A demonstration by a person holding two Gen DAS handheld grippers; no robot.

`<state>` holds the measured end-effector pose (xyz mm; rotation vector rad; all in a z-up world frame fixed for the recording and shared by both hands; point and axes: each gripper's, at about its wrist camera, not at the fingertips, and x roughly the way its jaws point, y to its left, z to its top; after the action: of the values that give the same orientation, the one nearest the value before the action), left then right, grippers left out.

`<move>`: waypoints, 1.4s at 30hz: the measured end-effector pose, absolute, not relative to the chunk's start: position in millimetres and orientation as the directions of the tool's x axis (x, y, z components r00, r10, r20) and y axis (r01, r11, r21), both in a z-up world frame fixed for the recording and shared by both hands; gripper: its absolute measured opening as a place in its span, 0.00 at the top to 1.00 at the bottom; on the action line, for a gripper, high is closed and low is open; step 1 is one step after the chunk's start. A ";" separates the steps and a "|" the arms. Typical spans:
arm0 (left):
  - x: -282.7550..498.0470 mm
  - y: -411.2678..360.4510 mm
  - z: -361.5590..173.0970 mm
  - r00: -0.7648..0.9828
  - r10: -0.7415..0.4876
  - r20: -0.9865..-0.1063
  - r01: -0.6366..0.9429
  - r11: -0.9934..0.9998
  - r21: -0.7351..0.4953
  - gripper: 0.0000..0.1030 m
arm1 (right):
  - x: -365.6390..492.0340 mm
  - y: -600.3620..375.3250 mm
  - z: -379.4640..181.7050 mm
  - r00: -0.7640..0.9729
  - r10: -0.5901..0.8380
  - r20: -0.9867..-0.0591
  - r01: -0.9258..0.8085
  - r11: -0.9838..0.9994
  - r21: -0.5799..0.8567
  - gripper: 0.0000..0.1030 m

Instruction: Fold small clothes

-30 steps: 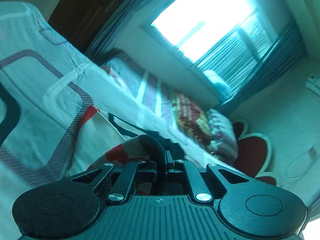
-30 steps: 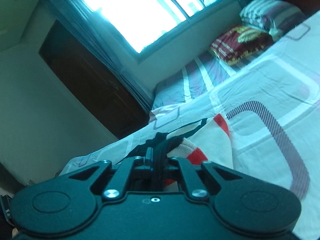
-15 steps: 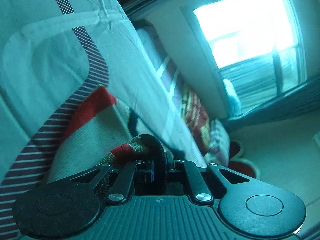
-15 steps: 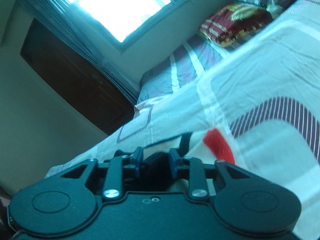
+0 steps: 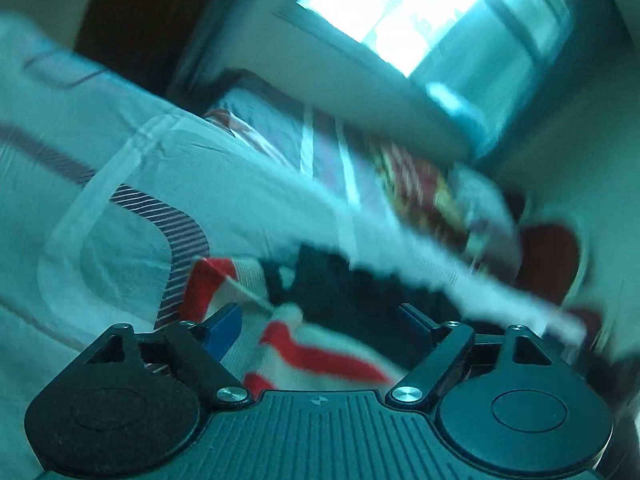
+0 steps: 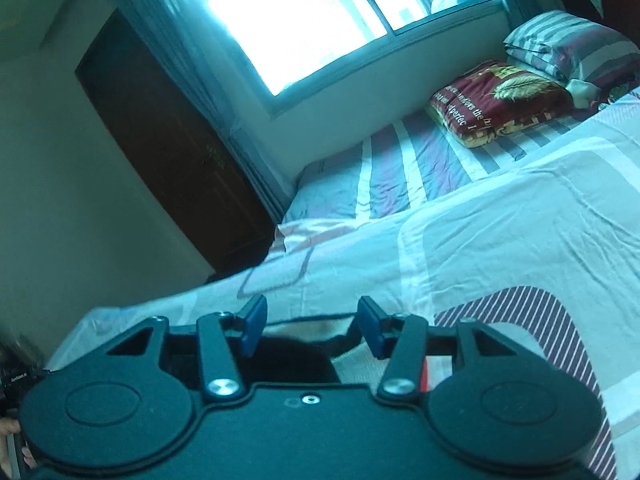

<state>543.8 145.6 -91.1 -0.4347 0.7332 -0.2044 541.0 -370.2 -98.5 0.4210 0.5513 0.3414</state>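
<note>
A small garment in cream, red and black [image 5: 320, 344] lies on the patterned bedspread [image 5: 140, 208]. My left gripper [image 5: 320, 324] is open, its blue-padded jaws spread wide just above the garment, holding nothing. My right gripper [image 6: 312, 326] is also open and empty; between its jaws I see the garment's black part and cream edge [image 6: 304, 344] lying on the bedspread [image 6: 500, 248]. The left wrist view is blurred by motion.
A second bed with a striped sheet [image 6: 400, 168] runs under the window [image 6: 288, 12]. A dark red pillow [image 6: 500, 100] and a striped pillow [image 6: 572, 48] lie on it. A dark wooden door [image 6: 168, 152] stands at the left.
Both grippers were shut on the garment a second ago. The right one opened first, then the left; both have let go and the garment lies on the bedspread.
</note>
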 end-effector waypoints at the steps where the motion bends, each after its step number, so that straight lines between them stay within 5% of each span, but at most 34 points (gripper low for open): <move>1: 545.5 135.1 -91.6 0.707 -0.302 -0.639 0.052 0.924 -0.380 0.34 | 542.4 -366.8 -99.5 0.786 0.420 -0.453 -0.206 0.870 0.448 0.51; 6: 540.0 110.8 -98.3 0.671 -0.191 -0.716 0.108 0.981 -0.160 0.43 | 545.4 -341.9 -112.4 0.718 0.391 -0.576 -0.230 0.914 0.334 0.52; 8: 535.4 112.2 -93.7 0.683 -0.170 -0.711 0.089 0.985 -0.149 0.81 | 545.9 -329.2 -118.4 0.703 0.349 -0.620 -0.239 0.937 0.256 0.66; 10: 522.8 126.9 -91.6 0.700 -0.188 -0.689 0.078 0.979 -0.188 0.94 | 543.7 -318.6 -120.0 0.710 0.317 -0.629 -0.268 0.947 0.175 0.92; 19: 495.1 132.7 -95.7 0.726 -0.117 -0.678 0.061 0.992 -0.106 0.92 | 539.4 -314.0 -118.1 0.704 0.247 -0.666 -0.248 0.964 0.095 0.90; 21: 490.9 133.3 -88.8 0.743 -0.057 -0.667 0.024 0.998 -0.059 0.63 | 532.1 -317.6 -107.4 0.730 0.236 -0.641 -0.225 0.969 0.101 0.78; 22: 486.5 132.6 -82.3 0.771 -0.011 -0.636 -0.005 1.000 -0.023 0.36 | 523.6 -318.1 -100.1 0.756 0.235 -0.611 -0.230 0.969 0.087 0.74; 23: 482.2 130.0 -74.2 0.805 0.004 -0.594 -0.009 1.000 -0.006 0.30 | 517.6 -316.6 -94.3 0.771 0.250 -0.586 -0.251 0.965 0.082 0.73; 26: 504.2 99.3 -61.2 0.805 -0.093 -0.586 0.105 0.994 -0.013 0.30 | 517.0 -290.2 -89.4 0.752 0.353 -0.557 -0.366 0.926 0.093 0.68; 30: 549.7 39.3 -69.3 0.750 -0.220 -0.624 0.247 0.968 -0.044 0.30 | 537.6 -228.4 -100.6 0.727 0.396 -0.561 -0.455 0.890 0.039 0.73; 35: 569.6 11.7 -99.8 0.682 -0.170 -0.712 0.257 0.966 0.015 0.30 | 554.6 -178.0 -130.1 0.645 0.376 -0.665 -0.534 0.845 -0.040 0.69; 39: 537.4 65.2 -106.5 0.691 -0.214 -0.690 0.262 0.964 -0.036 0.31 | 543.8 -222.5 -127.0 0.701 0.295 -0.650 -0.554 0.799 -0.235 0.66; 40: 529.5 76.4 -104.6 0.697 -0.224 -0.681 0.270 0.962 -0.039 0.40 | 547.8 -248.4 -124.0 0.705 0.274 -0.654 -0.520 0.827 -0.213 0.56; 42: 523.4 80.5 -102.6 0.700 -0.212 -0.682 0.283 0.959 -0.008 0.42 | 556.3 -290.5 -121.9 0.701 0.265 -0.662 -0.464 0.875 -0.141 0.55</move>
<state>523.4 80.5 -102.6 0.1005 0.7460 -0.2761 556.3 -290.5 -121.9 -0.3095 0.6819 0.4128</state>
